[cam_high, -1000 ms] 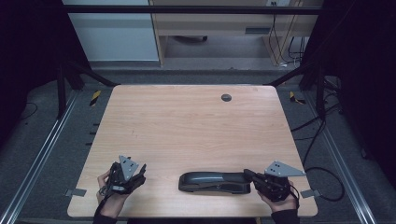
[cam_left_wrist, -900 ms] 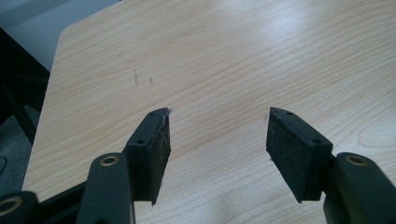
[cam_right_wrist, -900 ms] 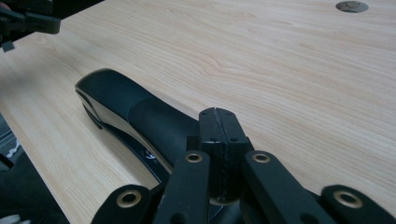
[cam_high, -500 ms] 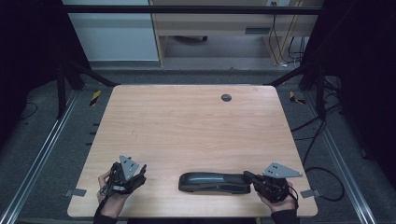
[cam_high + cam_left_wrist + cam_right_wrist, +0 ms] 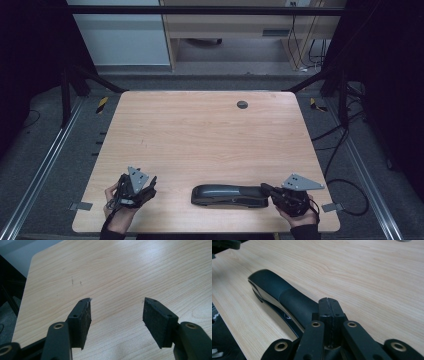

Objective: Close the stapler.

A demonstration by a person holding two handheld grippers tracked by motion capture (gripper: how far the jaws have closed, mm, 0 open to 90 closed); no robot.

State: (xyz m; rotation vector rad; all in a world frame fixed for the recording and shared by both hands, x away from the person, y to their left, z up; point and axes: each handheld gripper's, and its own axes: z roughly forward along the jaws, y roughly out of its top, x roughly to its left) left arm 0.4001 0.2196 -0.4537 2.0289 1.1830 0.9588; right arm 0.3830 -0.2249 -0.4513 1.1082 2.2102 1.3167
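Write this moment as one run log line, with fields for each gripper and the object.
left gripper: open, nothing between jaws | right gripper: shut, empty, over stapler end | stapler: flat on table, near front edge

Open tongs (image 5: 117, 315) over bare wooden table (image 5: 120, 272) (two faint dark marks (image 5: 76, 282) beyond)

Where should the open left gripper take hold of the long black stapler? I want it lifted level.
Probably across the narrow middle of the stapler, coming from above. It lies flat and long on the table, its sides free; the left gripper stands open, while the shut right gripper sits at its end.
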